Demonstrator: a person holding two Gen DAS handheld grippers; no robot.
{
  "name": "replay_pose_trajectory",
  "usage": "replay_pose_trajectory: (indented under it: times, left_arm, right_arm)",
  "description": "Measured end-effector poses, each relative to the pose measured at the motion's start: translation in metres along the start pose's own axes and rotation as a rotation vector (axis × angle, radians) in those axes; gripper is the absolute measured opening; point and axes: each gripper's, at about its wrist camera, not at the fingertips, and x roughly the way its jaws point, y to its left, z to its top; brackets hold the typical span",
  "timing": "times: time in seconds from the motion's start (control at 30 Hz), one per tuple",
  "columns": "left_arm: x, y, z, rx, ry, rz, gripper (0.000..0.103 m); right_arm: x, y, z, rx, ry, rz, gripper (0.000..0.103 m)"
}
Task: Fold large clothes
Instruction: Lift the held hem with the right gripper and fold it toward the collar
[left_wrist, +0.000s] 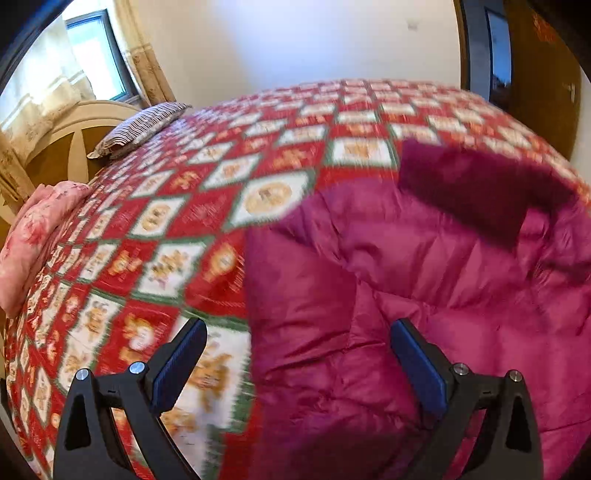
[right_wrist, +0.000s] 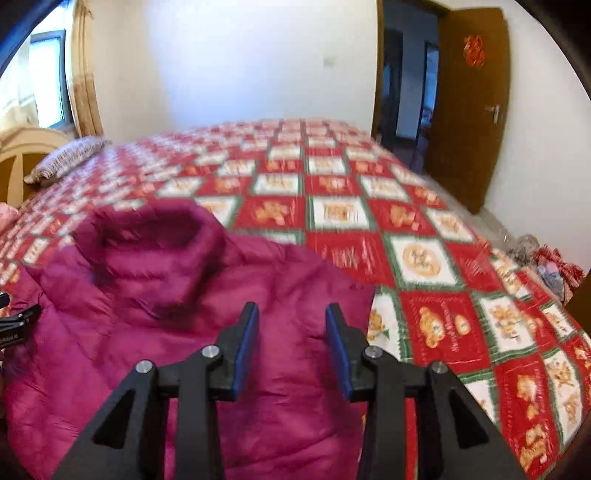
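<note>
Both grippers tilt downward above the magenta quilted puffer jacket. Left gripper spread wide, empty; right gripper narrower, apparently empty. Collar points away, toward the far bed edge.

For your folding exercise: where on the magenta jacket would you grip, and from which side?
Grip the jacket at its side edge by the right claw, coming from the quilt side: that edge lies free and thin, while the body is puffy.

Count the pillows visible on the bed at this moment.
2: a striped pillow by the headboard, and a pink floral one at the bed's left edge. Others may be out of frame.
</note>
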Motion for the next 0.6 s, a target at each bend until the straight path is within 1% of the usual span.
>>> replay_pose_trajectory:
  times: [0.03,0.17,0.37,0.6]
  left_arm:
    - [0.003,-0.005,-0.004,0.008,0.002,0.007,0.100]
    - [0.004,-0.016,-0.011,0.035,-0.030,0.038,0.100]
    - [0.007,-0.013,-0.013,0.007,-0.030,0.005,0.100]
    - [0.009,-0.015,-0.013,0.013,-0.028,0.012,0.100]
  right_arm:
    - [0.006,-0.001,-0.005,-0.009,0.014,0.003,0.041]
    - [0.020,-0.003,-0.017,-0.027,0.038,0.008,0.041]
    - [0.028,0.000,-0.021,-0.037,0.068,-0.004,0.041]
    - [0.030,0.005,-0.023,-0.060,0.068,-0.027,0.042]
